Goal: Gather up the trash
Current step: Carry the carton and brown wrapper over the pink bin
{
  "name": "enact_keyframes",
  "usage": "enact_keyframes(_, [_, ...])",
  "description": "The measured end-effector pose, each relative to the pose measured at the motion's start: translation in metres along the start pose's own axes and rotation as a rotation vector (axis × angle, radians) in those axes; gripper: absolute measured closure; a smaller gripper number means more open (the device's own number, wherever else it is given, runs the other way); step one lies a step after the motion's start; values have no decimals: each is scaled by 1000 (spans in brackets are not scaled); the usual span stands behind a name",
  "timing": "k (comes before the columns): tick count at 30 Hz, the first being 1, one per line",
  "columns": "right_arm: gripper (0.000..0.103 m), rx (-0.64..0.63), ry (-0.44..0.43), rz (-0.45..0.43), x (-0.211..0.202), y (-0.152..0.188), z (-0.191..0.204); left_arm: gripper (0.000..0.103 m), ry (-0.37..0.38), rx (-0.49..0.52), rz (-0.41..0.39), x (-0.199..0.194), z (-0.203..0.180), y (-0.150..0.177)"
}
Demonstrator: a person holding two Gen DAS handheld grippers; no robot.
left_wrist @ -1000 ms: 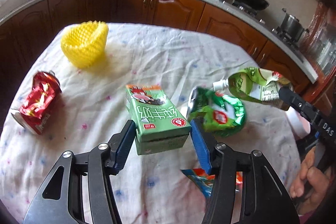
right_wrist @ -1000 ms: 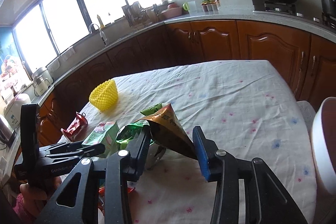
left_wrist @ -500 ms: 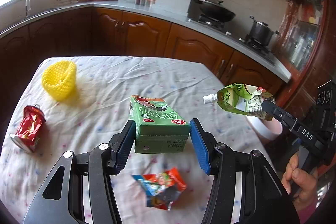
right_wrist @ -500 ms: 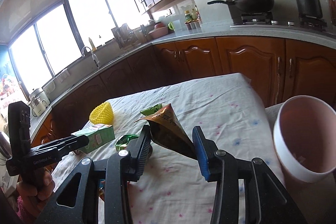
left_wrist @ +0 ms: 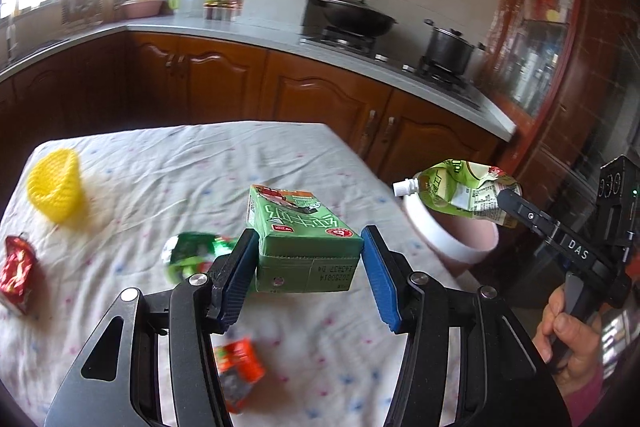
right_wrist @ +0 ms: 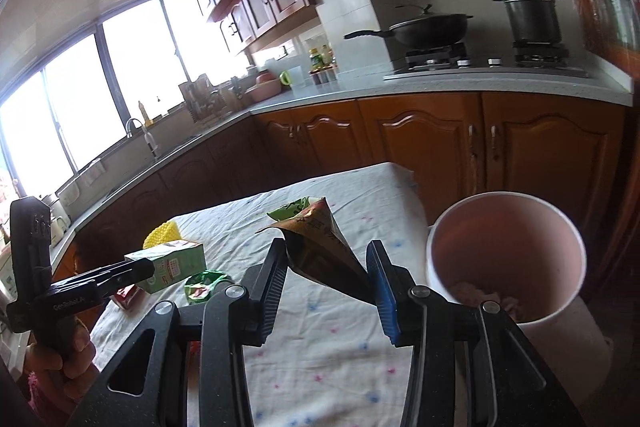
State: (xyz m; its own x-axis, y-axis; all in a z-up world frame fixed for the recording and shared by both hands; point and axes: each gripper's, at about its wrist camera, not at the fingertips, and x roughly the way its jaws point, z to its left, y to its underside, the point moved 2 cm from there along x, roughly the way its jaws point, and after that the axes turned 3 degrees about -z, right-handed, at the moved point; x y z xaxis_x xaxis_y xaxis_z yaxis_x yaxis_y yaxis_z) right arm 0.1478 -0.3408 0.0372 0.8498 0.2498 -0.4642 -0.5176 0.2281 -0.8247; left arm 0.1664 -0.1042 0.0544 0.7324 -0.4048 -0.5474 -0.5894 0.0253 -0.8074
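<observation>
Holding a light, stiff green carton (left_wrist: 306,251) by its sides, the left tongs (left_wrist: 308,267) stay half-open; the right tongs (right_wrist: 326,275) pinch a soft, crumpled spout pouch (right_wrist: 320,235) beside the pink bin (right_wrist: 508,259).

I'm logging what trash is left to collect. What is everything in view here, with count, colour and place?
Green drink carton: one, held in the left gripper.
Green spouted pouch: one, held in the right gripper, above the bin.
Pink round bin: one, beside the table's edge.
Yellow foam net sleeve: one, on the table's far left.
Crushed red can: one, at the left edge.
Green wrapper: one, mid-table.
Orange wrapper: one, near edge.
Floral tablecloth: one, white.
Left gripper: black, blue pads.
Right gripper: black.
</observation>
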Motion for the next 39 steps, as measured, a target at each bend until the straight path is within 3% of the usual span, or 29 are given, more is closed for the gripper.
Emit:
enact_keyframes(15, [61,53,161,-52,-48,-10,-69,51,171,83,40,40,-88,-18])
enact_keyframes(29, [61,60,263,25,-49,-13,-111,51,269,170,82,82,-155,-34])
enact_keyframes(39, [61,93,279,84,-33,-11,-139,51,282,217,152,127,-188,-33])
